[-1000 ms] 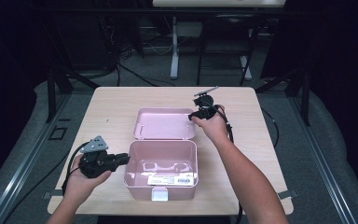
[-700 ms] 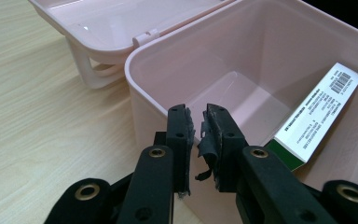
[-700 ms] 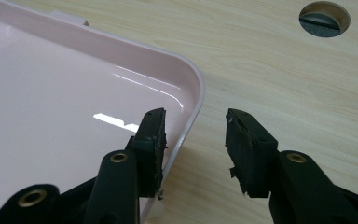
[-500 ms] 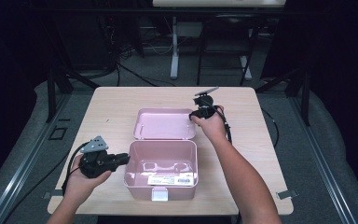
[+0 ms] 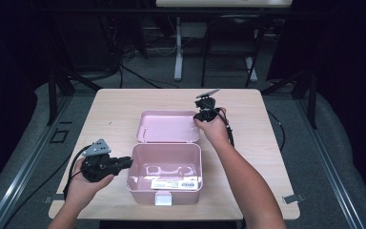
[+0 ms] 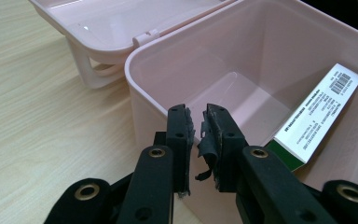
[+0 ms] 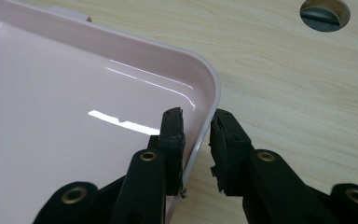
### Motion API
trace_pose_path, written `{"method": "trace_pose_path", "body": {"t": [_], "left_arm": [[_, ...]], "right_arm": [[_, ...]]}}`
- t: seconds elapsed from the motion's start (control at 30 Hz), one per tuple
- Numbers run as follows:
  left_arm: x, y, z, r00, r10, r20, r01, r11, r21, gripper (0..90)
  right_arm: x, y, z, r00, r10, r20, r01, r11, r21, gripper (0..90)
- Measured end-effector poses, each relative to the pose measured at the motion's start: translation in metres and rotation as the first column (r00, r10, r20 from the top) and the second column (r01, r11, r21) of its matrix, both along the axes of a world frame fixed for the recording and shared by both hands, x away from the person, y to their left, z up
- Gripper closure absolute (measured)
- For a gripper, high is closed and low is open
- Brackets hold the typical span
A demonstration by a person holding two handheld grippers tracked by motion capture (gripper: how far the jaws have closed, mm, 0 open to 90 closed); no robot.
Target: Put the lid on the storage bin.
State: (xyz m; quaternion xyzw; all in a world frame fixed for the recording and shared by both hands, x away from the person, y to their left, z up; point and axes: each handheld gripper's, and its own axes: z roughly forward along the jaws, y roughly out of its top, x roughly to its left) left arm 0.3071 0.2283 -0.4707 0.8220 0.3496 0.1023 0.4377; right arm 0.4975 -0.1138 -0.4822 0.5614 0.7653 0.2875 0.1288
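Only one printed item present: white label (image 6: 316, 114) with green end, stuck to inner front wall of pink box (image 6: 279, 56). Barcode at upper end of label in left gripper view; several lines of small print along its length, too small to read. Same label (image 5: 176, 183) seen from high view with barcode at its right end, print likewise illegible. No legible brand, number or sign elsewhere.

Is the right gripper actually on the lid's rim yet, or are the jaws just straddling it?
Cannot tell. In the right gripper view the right gripper straddles the lid rim, one jaw close against the inside, a gap outside.
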Motion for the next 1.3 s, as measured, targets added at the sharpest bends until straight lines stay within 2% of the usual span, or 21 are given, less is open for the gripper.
{"method": "trace_pose_path", "body": {"t": [0.27,0.63,0.9,1.3], "left_arm": [[0.000,0.000,0.000,1.0000,0.002,0.003,-0.002,1.0000,0.001,79.8],[0.000,0.000,0.000,1.0000,0.002,0.002,-0.002,1.0000,-0.001,79.3],[0.000,0.000,-0.001,1.0000,0.006,0.001,-0.006,1.0000,-0.007,78.9],[0.000,0.000,-0.001,1.0000,0.008,0.002,-0.008,0.9999,-0.007,78.8]], "right_arm": [[0.000,0.002,0.003,0.9997,-0.022,-0.009,0.022,1.000,-0.003,76.5],[-0.005,0.002,0.013,0.9993,-0.031,0.023,0.031,1.000,0.003,78.6],[-0.008,-0.002,0.023,0.9990,-0.034,0.029,0.033,0.998,0.045,80.1],[-0.021,-0.007,0.043,0.9939,-0.025,0.108,0.016,0.997,0.079,81.8]]}}
